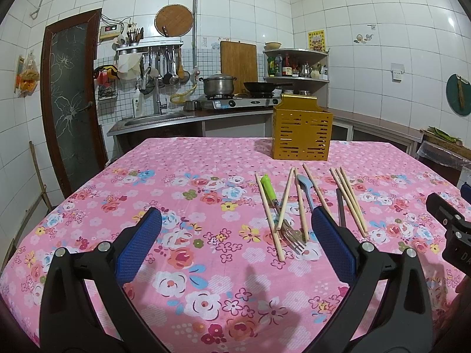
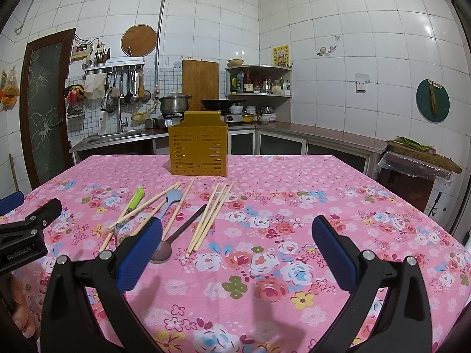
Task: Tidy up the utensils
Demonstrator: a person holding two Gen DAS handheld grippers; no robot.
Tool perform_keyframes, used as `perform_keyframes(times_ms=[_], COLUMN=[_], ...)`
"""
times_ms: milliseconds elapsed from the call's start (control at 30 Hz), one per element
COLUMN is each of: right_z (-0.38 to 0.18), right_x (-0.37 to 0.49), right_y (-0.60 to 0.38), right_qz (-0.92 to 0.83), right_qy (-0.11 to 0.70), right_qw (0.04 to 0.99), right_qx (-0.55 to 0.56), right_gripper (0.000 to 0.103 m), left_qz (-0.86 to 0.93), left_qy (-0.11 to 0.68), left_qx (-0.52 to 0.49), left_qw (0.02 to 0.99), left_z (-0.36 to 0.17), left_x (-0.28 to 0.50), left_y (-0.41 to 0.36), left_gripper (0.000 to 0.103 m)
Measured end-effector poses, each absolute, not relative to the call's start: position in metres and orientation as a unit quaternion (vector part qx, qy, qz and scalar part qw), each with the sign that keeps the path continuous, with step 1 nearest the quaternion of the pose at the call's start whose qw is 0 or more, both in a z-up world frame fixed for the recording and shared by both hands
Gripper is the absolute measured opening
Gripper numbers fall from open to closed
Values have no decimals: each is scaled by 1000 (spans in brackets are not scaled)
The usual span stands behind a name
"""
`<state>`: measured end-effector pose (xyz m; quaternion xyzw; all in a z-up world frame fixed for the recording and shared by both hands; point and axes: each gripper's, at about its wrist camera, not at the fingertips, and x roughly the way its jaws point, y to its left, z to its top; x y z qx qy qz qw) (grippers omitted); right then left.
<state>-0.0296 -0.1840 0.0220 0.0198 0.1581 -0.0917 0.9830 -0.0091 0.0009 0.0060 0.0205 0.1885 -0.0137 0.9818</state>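
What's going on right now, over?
Both claws, left and right, open, empty. Chopsticks, fork, spoons loose on table. Yellow holder upright behind them. Nothing blocking.

White-tiled walls [image 2: 353, 58] behind a steel counter [image 1: 164, 122] and dark door [image 1: 70, 103].

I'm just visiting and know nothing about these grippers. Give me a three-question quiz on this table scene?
1. True or false: the left gripper holds a chopstick.
2. What colour is the fork's handle?
A) green B) red C) black
3. Fill in: the yellow utensil holder stands ____ the scattered utensils, toward the kitchen counter.

Key: 1 false, both it and the right gripper are open and empty. 2 A. 3 beyond.
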Motion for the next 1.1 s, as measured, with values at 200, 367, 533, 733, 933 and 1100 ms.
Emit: perform_keyframes(times_ms=[200, 367, 533, 733, 933, 1100], right_z=[22, 36, 59, 75, 87, 91], right_x=[-33, -36, -26, -2, 27, 61], right_y=[-184, -192, -193, -193, -193, -211], right_qz=[-98, -84, -81, -79, -90, -88], right_qy=[152, 139, 132, 136, 132, 151], right_qw=[983, 986, 988, 987, 987, 984], right_qx=[21, 43, 27, 7, -18, 28], right_gripper=[99, 99, 99, 99, 99, 99], left_qz=[-17, -20, -27, -43, -50, -49], left_qy=[182, 185, 185, 197, 211, 228], left_qx=[10, 17, 22, 17, 26, 16], left_qw=[983, 982, 982, 979, 976, 972], left_z=[10, 20, 41, 66, 74, 77], left_x=[-10, -8, 1, 33, 74, 111], left_y=[0, -1, -2, -5, -10, -7], left_gripper=[98, 98, 98, 98, 98, 98])
